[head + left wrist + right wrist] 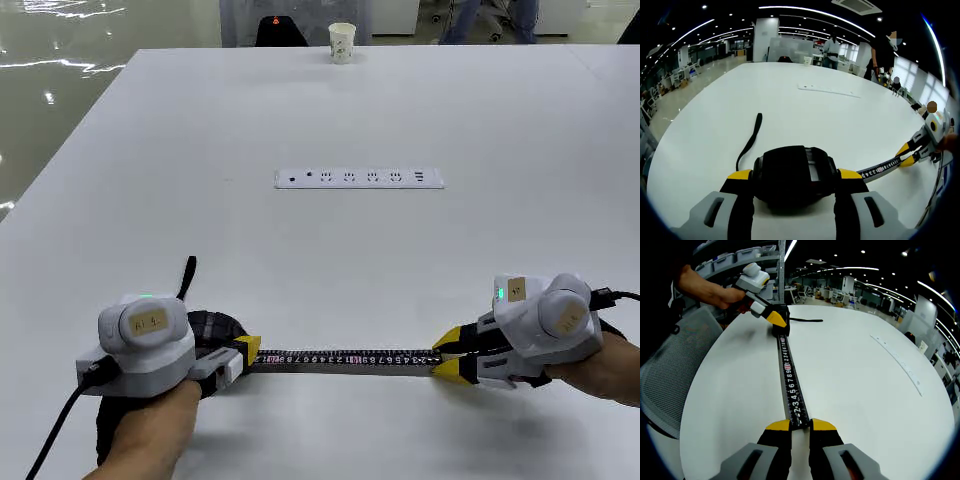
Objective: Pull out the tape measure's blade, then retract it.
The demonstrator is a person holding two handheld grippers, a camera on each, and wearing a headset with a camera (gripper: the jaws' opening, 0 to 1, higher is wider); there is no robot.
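Note:
A black tape measure case sits clamped between the yellow-tipped jaws of my left gripper, low on the white table. In the head view that case lies at the lower left with the left gripper shut on it. The dark numbered blade runs out flat to the right. My right gripper pinches the blade's end. The right gripper view has the blade stretching away from my right gripper to the case. A black wrist strap trails from the case.
A white power strip lies flat mid-table. A paper cup stands at the far edge. A grey mesh chair is beside the table on the left gripper's side. People stand beyond the far end.

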